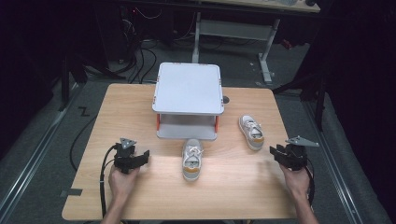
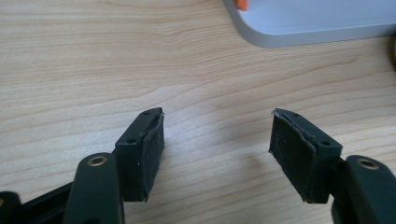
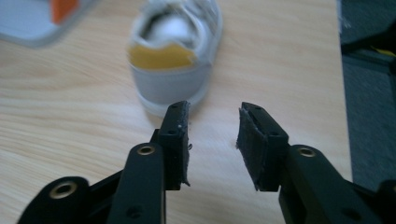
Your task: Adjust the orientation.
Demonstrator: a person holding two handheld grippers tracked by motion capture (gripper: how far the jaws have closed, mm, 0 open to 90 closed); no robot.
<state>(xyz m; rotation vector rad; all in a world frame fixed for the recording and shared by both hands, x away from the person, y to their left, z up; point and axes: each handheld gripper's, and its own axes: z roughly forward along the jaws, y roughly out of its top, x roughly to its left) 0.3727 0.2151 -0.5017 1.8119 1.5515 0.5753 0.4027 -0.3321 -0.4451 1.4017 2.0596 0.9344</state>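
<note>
Both pairs of jaws stand apart with nothing between them. On my left gripper (image 2: 217,135) the gap is wide, and under it lies bare wood of the counter (image 2: 93,60). On my right gripper (image 3: 214,126) the gap is narrower, and bare wood shows through it as well.

From the high view, my left gripper (image 1: 144,156) sits low over the near left part of the counter, held in my left hand (image 1: 122,179). My right gripper (image 1: 275,153) hangs at the near right edge, held in my right hand (image 1: 296,177).

Two small grey shoes lie on the counter, well apart from each other. One shoe (image 1: 192,160) lies near the middle, just in front of a grey two-level rack (image 1: 188,88), toe toward the rack and yellow heel toward me. The other shoe (image 1: 251,131) lies to the right of the rack, near my right gripper, turned at a slant.

Along my right jaws I see that second shoe (image 3: 175,51) from behind: its yellow heel patch faces me, and it lies just beyond the jaw tips, slightly to their left, not touching them. A corner of the rack (image 3: 32,21) shows blurred at the upper left there. Along my left jaws, a grey edge of the rack (image 2: 317,23) crosses the top right.
</note>
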